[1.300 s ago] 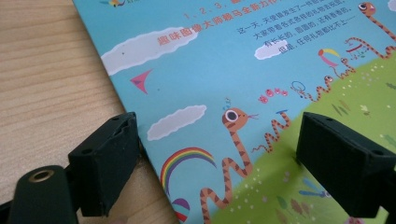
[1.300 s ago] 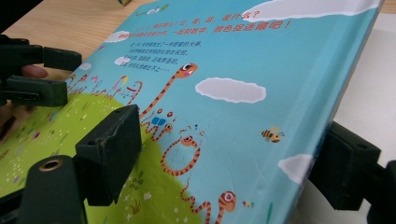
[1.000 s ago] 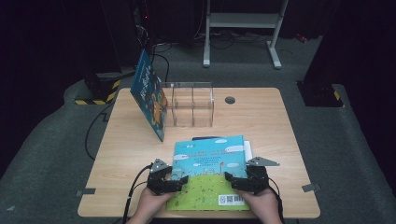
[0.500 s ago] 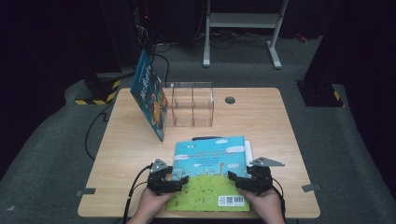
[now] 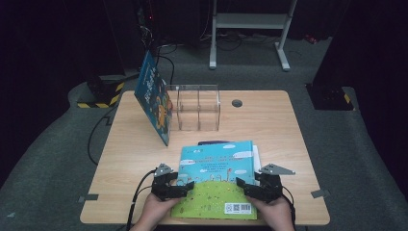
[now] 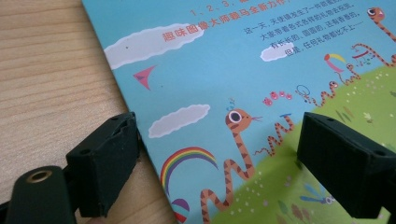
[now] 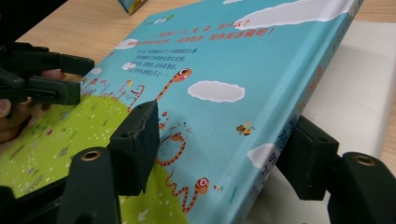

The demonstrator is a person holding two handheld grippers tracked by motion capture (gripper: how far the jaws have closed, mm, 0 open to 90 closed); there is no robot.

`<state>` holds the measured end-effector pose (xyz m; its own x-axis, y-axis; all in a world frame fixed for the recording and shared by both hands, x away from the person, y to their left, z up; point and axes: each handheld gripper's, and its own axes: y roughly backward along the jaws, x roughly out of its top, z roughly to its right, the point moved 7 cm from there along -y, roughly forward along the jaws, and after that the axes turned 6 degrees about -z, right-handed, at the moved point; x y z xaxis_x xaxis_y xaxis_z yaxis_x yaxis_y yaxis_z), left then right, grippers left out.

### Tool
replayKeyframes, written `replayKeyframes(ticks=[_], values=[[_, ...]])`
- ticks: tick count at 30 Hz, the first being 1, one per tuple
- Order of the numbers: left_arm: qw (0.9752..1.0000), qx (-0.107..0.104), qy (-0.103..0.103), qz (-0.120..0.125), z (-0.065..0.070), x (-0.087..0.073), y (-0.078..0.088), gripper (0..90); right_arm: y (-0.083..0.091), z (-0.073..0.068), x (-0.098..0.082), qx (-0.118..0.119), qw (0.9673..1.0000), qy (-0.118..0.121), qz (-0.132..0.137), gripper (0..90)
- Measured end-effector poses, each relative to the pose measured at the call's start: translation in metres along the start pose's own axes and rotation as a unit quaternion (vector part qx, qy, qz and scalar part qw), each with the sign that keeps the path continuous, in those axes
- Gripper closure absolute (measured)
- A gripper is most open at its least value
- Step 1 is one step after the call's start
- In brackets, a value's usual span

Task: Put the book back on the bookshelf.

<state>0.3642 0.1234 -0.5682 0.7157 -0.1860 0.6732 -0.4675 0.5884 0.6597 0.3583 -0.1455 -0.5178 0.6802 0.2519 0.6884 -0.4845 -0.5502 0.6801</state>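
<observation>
My book (image 5: 216, 180) lies flat at the near edge of the pale wood-grain table (image 5: 269, 125), a hardback with a glossy cover: sky blue above, grass green below, white clouds, a rainbow and striped orange snakes. Its right edge is lifted off a white book (image 7: 364, 88) under it, whose matte surface shows beside the spine. My right tongs (image 5: 254, 188) straddle that raised edge, one blocky black jaw over the cover and one beneath the spine; the jaws have just been closing, and I cannot tell whether the pads press yet. My left tongs (image 5: 175, 188) stand wide at the book's left edge, one jaw on the bare wood just beside the cover, the other over the green part, neither pinching it. Farther back stands a clear box (image 5: 198, 108) with dividers, and another blue book (image 5: 154, 98) leans tilted against its left side.
</observation>
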Motion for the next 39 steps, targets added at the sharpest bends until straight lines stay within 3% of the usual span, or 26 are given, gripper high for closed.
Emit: replayKeyframes(ticks=[18,28,31,39], values=[[0.9993,-0.033,0.02,-0.001,-0.003,0.001,0.002,5.9,0.01,-0.011,0.006,-0.015,0.9988,0.041,0.024,35.5],[0.9971,-0.071,0.027,-0.003,-0.003,0.003,0.001,1.2,0.016,-0.018,0.013,-0.024,0.9961,0.072,0.045,36.2],[0.9945,-0.098,0.036,-0.004,-0.002,0.004,0.001,1.4,0.018,-0.021,0.016,-0.028,0.995,0.082,0.049,36.2],[0.9948,-0.093,0.041,-0.009,-0.003,0.005,0.006,1.3,0.018,-0.024,0.023,-0.021,0.995,0.083,0.05,36.3]])
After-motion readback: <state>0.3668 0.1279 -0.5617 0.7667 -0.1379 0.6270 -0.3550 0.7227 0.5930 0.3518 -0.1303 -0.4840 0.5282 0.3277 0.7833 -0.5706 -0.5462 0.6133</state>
